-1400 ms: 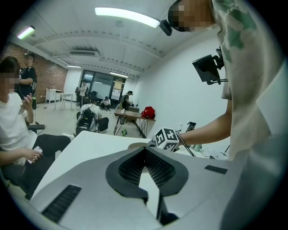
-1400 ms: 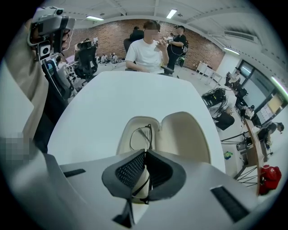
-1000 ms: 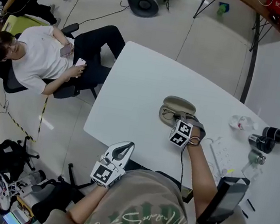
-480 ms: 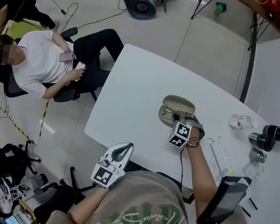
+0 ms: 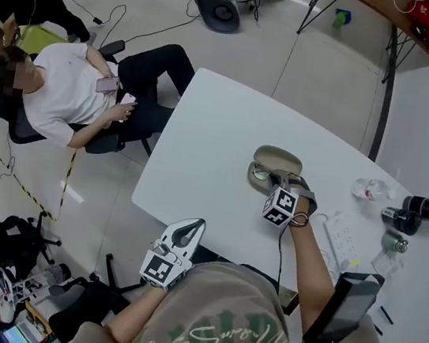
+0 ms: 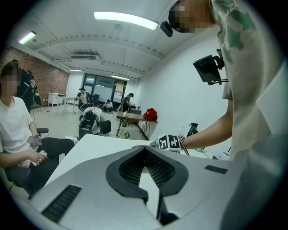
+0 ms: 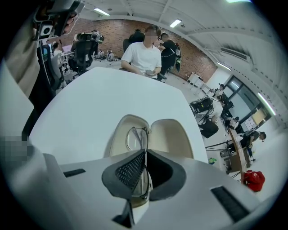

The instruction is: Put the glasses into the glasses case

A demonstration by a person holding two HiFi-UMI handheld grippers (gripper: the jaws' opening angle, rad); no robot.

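Observation:
An open beige glasses case (image 5: pixel 277 159) lies on the white table (image 5: pixel 208 158). My right gripper (image 5: pixel 280 181) reaches over its near end and is shut on the thin-framed glasses (image 5: pixel 261 174). In the right gripper view the glasses (image 7: pixel 134 136) lie in the case's left half (image 7: pixel 118 137), folded, with the near lens pinched between the jaws of my right gripper (image 7: pixel 145 156). The case's other half (image 7: pixel 171 137) holds nothing. My left gripper (image 5: pixel 189 227) hangs off the table's near edge, shut with nothing in it. The left gripper view shows my left gripper (image 6: pixel 145 152) aimed at the tabletop.
A white power strip (image 5: pixel 341 237), a crumpled clear bottle (image 5: pixel 371 188) and black camera lenses (image 5: pixel 423 207) sit at the table's right end. A person in a white shirt (image 5: pixel 62 92) sits on a chair left of the table. A tablet (image 5: pixel 346 306) juts by my right side.

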